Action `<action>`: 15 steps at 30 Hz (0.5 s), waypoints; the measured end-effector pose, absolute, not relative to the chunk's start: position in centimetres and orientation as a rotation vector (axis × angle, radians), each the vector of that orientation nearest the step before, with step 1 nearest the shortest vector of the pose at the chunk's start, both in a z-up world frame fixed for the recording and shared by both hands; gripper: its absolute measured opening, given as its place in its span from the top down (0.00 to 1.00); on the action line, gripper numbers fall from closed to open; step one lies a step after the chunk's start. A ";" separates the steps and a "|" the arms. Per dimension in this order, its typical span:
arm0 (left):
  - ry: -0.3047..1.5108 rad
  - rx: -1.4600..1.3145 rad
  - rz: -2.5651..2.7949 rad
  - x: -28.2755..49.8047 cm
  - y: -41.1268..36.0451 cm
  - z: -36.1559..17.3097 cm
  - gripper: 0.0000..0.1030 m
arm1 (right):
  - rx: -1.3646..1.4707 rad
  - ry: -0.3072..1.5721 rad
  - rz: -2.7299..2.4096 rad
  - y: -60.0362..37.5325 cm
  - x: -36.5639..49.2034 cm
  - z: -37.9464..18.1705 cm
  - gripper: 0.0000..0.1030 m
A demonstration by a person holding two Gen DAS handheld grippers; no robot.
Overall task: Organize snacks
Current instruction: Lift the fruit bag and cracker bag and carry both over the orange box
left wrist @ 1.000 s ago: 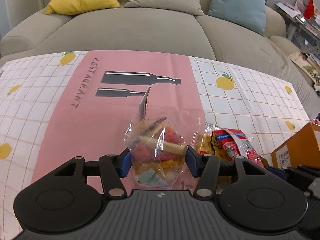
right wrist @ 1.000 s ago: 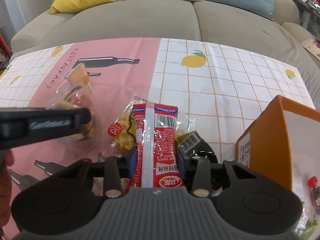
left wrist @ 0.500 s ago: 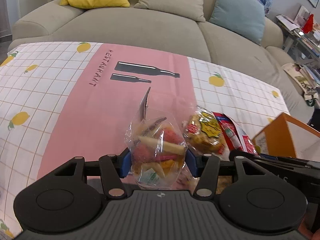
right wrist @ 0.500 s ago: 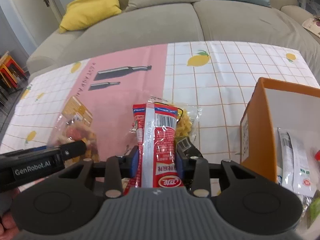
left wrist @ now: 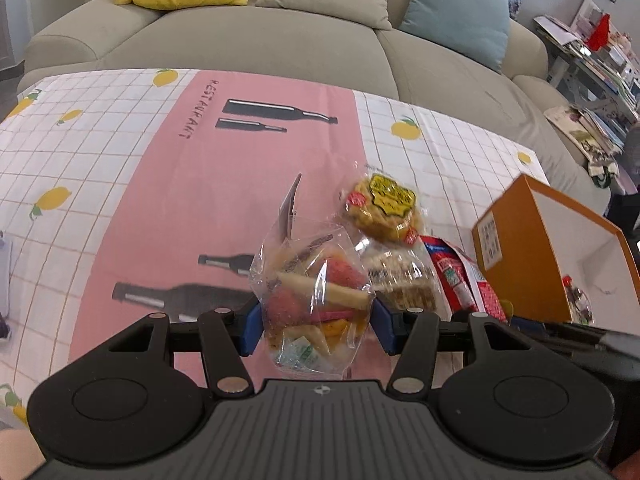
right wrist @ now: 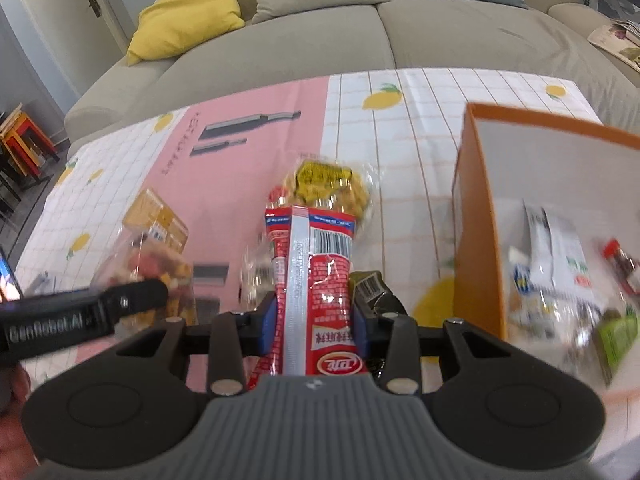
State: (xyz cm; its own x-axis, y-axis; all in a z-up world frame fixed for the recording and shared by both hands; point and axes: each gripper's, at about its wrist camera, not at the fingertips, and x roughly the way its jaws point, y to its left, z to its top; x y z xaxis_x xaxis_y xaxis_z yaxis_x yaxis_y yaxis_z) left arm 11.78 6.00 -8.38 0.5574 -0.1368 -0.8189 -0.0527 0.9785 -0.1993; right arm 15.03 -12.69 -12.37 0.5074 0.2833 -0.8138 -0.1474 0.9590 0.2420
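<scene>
My left gripper (left wrist: 316, 326) is shut on a clear bag of mixed colourful snacks (left wrist: 314, 292), held above the pink strip of the tablecloth. My right gripper (right wrist: 314, 326) is shut on a red snack packet (right wrist: 316, 276), with its silver seam facing up. The same red packet (left wrist: 464, 286) shows in the left wrist view, and the clear bag (right wrist: 152, 256) with the left gripper's finger shows in the right wrist view. On the cloth lie a yellow-labelled snack bag (left wrist: 384, 208) (right wrist: 324, 188) and a clear pack of pale bars (left wrist: 404, 280). An orange box (left wrist: 516, 236) (right wrist: 476, 216) stands to the right.
The orange box holds several snack packets (right wrist: 556, 264). A dark packet with a barcode (right wrist: 372, 288) lies under the right gripper. A grey sofa (left wrist: 280, 40) with cushions runs behind the table. Shelves with books (left wrist: 592, 60) stand at the far right.
Both grippers have lifted with their snacks and drifted right; the orange box has come nearer and its inside now shows. The yellow-labelled bag stays on the cloth.
</scene>
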 end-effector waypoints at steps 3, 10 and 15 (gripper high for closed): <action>0.983 -0.212 -0.069 10.6 5.5 -8.2 0.40 | 0.142 0.986 0.259 -13.0 12.9 -12.4 0.65; 0.957 -0.207 -0.100 8.9 4.2 -6.5 0.40 | 0.101 0.887 0.292 -13.4 9.2 -10.4 0.66; 0.934 -0.193 -0.073 8.6 4.2 -6.0 0.40 | 0.065 0.834 0.314 -13.4 8.6 -9.9 0.66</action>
